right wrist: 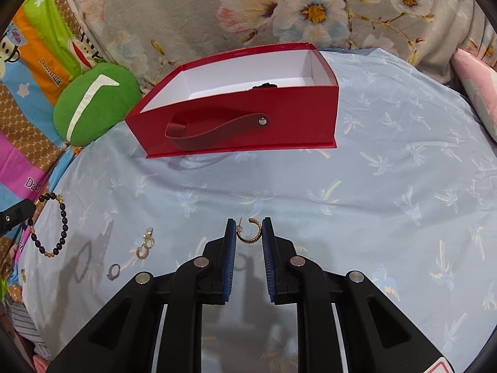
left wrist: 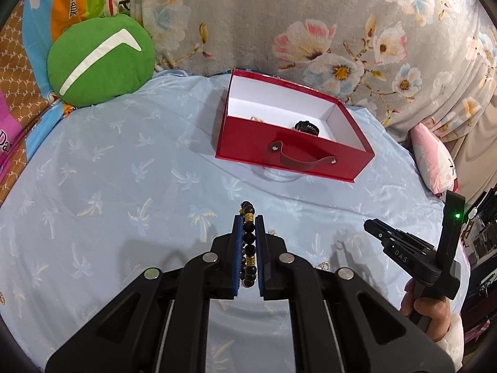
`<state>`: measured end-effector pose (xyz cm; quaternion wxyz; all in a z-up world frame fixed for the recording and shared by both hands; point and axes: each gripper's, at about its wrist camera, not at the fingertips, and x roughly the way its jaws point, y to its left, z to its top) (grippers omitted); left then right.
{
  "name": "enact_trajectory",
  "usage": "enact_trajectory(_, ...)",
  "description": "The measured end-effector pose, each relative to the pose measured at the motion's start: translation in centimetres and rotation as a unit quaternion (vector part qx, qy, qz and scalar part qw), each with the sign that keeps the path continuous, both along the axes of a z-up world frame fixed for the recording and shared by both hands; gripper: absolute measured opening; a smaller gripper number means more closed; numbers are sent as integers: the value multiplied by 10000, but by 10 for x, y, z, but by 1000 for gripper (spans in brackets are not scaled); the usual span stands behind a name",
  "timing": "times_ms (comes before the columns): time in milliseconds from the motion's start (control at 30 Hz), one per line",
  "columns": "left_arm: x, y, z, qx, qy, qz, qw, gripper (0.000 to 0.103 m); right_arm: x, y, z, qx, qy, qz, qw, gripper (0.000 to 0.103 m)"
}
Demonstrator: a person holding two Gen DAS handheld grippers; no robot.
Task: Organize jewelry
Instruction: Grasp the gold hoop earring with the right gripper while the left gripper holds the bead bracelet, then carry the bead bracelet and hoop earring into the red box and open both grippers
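My left gripper (left wrist: pixel 248 222) is shut on a black bead bracelet with gold beads (left wrist: pixel 249 242), held above the blue sheet; the bracelet also shows at the left of the right wrist view (right wrist: pixel 49 223). My right gripper (right wrist: pixel 248 227) is shut on a gold hoop earring (right wrist: pixel 249 231), held between its blue pads. The red open box (left wrist: pixel 292 146) with a strap handle lies ahead on the bed, with a black item (left wrist: pixel 306 126) and a gold piece inside. It also shows in the right wrist view (right wrist: pixel 236 124).
A gold dangle earring (right wrist: pixel 146 244) and a silver ring (right wrist: pixel 113 271) lie on the blue palm-print sheet (right wrist: pixel 388 186). A green round cushion (left wrist: pixel 99 62) sits at the left. A floral blanket (left wrist: pixel 279 15) rises behind the box. A pink pillow (left wrist: pixel 435 158) is at the right.
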<state>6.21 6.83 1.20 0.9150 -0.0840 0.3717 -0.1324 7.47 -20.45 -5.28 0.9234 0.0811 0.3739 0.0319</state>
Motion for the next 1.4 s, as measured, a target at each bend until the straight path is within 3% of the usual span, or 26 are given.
enact_trajectory(333, 2, -2, 26, -28, -331, -28, 9994, 7, -10, -1, 32, 56, -345, 83, 9994, 15)
enact_trajectory(800, 19, -16, 80, 8, -1090, -113, 9940, 7, -5, -8, 79, 8, -849, 149, 9963, 15)
enact_trajectory(1400, 92, -55, 132, 188, -1742, -193, 9843, 7, 57, -13, 149, -273, -1635, 292, 9857, 15)
